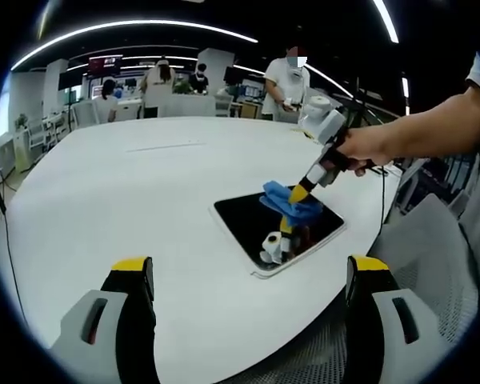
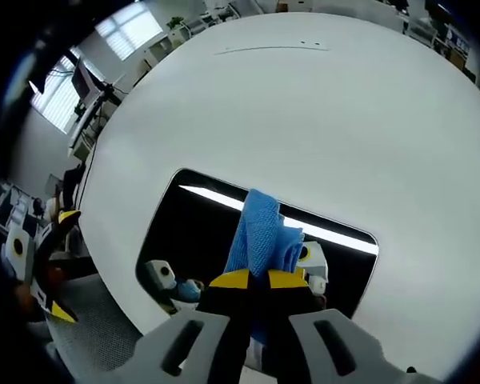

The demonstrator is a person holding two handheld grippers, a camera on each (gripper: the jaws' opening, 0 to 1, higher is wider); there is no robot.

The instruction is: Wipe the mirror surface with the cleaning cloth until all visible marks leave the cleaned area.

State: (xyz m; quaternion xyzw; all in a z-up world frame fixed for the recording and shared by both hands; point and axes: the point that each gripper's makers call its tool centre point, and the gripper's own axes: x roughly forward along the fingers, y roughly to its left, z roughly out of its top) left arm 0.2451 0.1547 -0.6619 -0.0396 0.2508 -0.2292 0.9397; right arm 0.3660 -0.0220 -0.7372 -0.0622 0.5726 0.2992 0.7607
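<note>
White table (image 1: 104, 208), one mirror (image 1: 248, 228), one blue cloth (image 2: 264, 236) in right gripper (image 2: 254, 280), apparently pressed down

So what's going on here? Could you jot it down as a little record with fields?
Surface: white round table
Mirror: dark rectangle lying flat near the table's edge
Cloth: blue, pinched in the right tongs, pressed on the mirror
Left tongs: open, holding nothing, held back from the mirror
Marks on glass: cannot tell, reflections cover it
Background: people standing in an office
</note>
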